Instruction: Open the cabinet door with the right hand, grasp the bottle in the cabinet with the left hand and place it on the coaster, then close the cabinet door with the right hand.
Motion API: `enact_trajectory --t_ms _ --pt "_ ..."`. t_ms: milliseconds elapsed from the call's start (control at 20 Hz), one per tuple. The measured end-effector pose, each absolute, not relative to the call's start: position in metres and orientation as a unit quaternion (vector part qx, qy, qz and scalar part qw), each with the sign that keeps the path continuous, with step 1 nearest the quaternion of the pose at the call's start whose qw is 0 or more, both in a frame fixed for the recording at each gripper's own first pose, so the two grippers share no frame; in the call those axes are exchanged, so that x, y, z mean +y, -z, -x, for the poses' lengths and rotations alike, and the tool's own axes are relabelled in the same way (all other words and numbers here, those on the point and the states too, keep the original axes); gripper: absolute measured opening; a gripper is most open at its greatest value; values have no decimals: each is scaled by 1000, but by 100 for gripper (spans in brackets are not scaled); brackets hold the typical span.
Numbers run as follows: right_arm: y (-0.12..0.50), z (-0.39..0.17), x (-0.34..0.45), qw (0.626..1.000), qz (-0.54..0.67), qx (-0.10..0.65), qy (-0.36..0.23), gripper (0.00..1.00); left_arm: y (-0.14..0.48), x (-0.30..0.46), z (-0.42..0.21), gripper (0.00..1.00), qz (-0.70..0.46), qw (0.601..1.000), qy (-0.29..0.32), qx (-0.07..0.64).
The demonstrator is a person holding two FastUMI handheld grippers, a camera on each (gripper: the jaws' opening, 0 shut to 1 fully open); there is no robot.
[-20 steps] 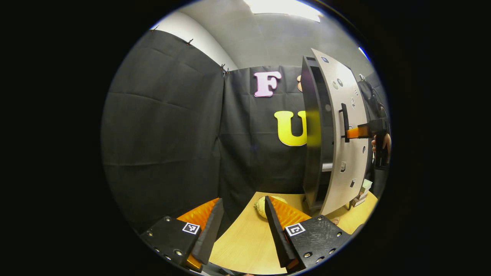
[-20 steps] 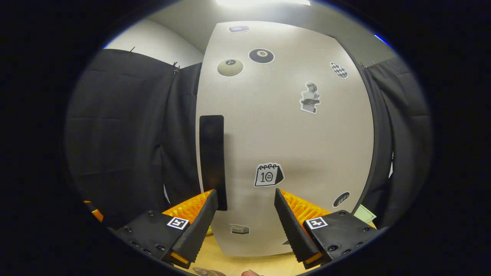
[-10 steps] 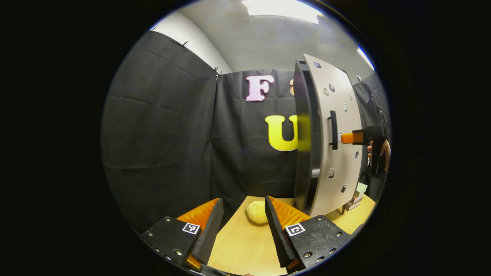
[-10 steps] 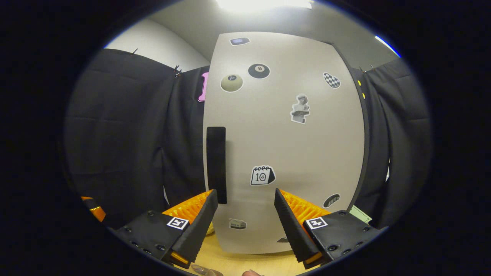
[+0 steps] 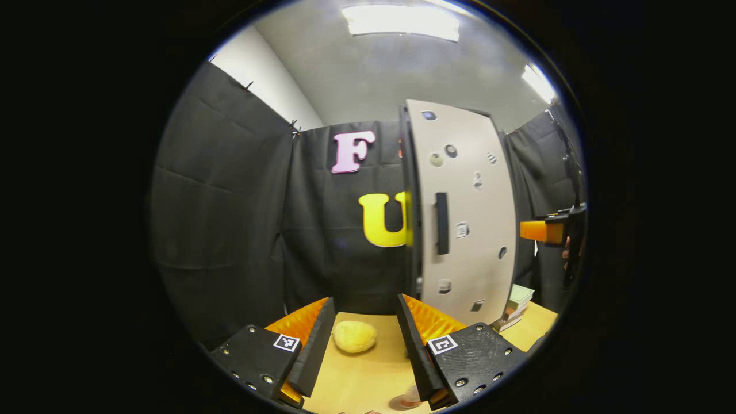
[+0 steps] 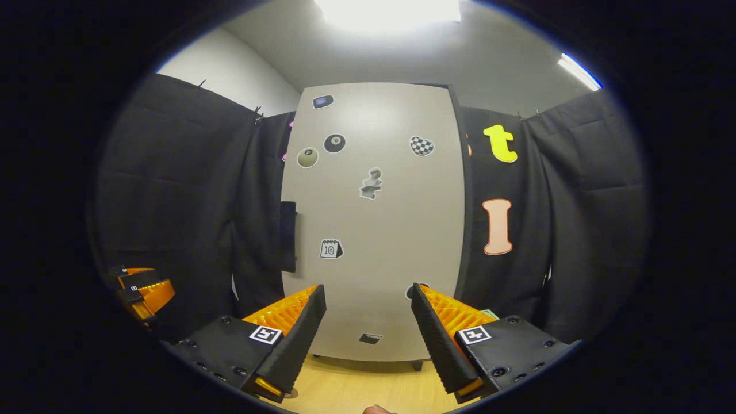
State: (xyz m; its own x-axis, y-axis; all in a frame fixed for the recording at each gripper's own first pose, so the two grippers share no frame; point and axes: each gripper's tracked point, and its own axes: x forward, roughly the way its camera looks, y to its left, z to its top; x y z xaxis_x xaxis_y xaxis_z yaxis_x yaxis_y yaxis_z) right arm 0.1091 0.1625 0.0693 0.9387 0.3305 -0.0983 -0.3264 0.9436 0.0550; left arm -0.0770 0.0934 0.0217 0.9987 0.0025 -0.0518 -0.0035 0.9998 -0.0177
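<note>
Black-draped booth, wooden tabletop (image 6: 345, 391). Cabinet door (image 6: 374, 230) fills centre frame, apparently shut. Right gripper (image 6: 368, 328) and left gripper (image 5: 362, 339): jaws wide, empty. Bottle and coaster not identifiable. Best finish: confirm door sits flush, keep clear of handle (image 6: 287, 236).

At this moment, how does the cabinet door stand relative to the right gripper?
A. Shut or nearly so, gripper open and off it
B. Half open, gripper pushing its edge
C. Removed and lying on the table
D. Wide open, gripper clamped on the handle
A: the cabinet door faces flat against its frame, and the right gripper is open, clear of the handle.
</note>
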Motion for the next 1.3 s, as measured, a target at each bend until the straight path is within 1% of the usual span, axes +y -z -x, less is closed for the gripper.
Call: enact_trajectory --t_ms 50,100,150,200,250,300,350,400,450,600,850,900,950,1000,1050,1100,1200,1300 --pt "-67 -104 149 985 -20 55 -163 96 -27 80 77 58 7 1000 4 22" --pt "-65 -101 133 986 -19 56 -159 94 -33 65 78 63 6 1000 9 19" --pt "-64 -97 117 987 -18 56 -153 94 -38 51 80 63 5 1000 15 16" --pt "-63 -93 101 987 -18 55 -147 94 -42 37 82 58 6 1000 21 14" --pt "-62 -88 87 988 -19 55 -143 94 -46 24 83 63 6 1000 25 12" --pt "-62 -85 74 988 -20 55 -141 94 -49 13 86 63 7 1000 27 11" --pt "-59 -81 61 989 -21 55 -139 96 -54 2 88 63 7 1000 29 9" --pt "-58 -77 50 989 -20 55 -137 94 -55 -7 93 63 7 1000 29 9" --pt "-55 -74 39 989 -19 55 -135 96 -58 -14 96 63 6 1000 27 9" --pt "-46 -64 18 989 -12 54 -136 96 -63 -26 104 63 -4 1000 14 6" --pt "-34 -37 3 989 -14 60 -132 94 -64 -38 119 63 -9 1000 16 10" --pt "-33 -33 2 990 -16 58 -128 96 -65 -38 122 63 -12 1000 20 8" --pt "-31 -30 -1 991 -17 57 -119 94 -66 -37 123 63 -15 1000 23 5" --pt "-30 -26 -2 992 -18 60 -111 94 -65 -36 126 63 -18 999 26 6" --pt "-31 -23 1 992 -22 59 -109 96 -65 -33 128 63 -19 999 27 8" --pt "-34 -21 5 992 -23 54 -110 94 -64 -31 130 63 -16 999 30 6" --pt "-41 -18 7 994 -20 46 -100 96 -60 -23 132 63 -9 999 31 12" --pt "-48 -14 12 995 -21 38 -95 96 -58 -16 132 63 -8 999 33 13"
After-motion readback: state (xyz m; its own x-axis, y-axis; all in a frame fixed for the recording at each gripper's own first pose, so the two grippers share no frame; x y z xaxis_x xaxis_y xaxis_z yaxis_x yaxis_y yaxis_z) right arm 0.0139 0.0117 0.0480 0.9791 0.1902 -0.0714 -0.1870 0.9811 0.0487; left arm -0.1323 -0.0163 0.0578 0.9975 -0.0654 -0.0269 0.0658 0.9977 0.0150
